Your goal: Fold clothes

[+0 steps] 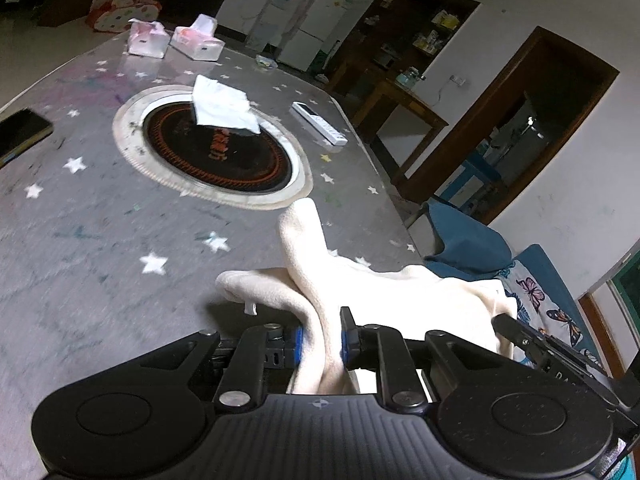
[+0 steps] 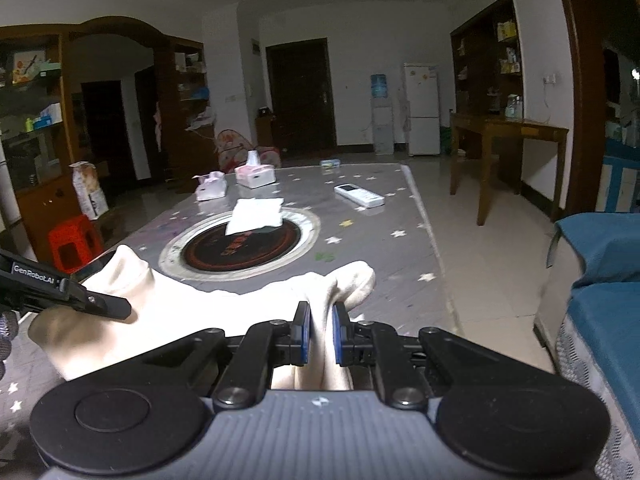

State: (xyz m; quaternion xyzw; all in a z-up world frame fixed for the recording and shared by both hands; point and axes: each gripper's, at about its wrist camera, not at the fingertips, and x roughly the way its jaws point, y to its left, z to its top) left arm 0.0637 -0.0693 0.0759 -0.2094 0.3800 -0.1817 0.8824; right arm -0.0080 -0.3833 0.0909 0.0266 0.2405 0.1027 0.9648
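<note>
A cream fleece garment is held up over the near end of a grey star-patterned table. My left gripper is shut on a bunched fold of it, and a tongue of cloth sticks up past the blue pads. In the right wrist view the same garment stretches across from left to right. My right gripper is shut on another bunched edge of it. The left gripper's finger shows at the left edge of that view, the right gripper's at the right of the left wrist view.
A round black burner is set in the table with a white tissue on it. Two tissue packs, a white remote and a dark phone lie around. A blue sofa stands right, a red stool left.
</note>
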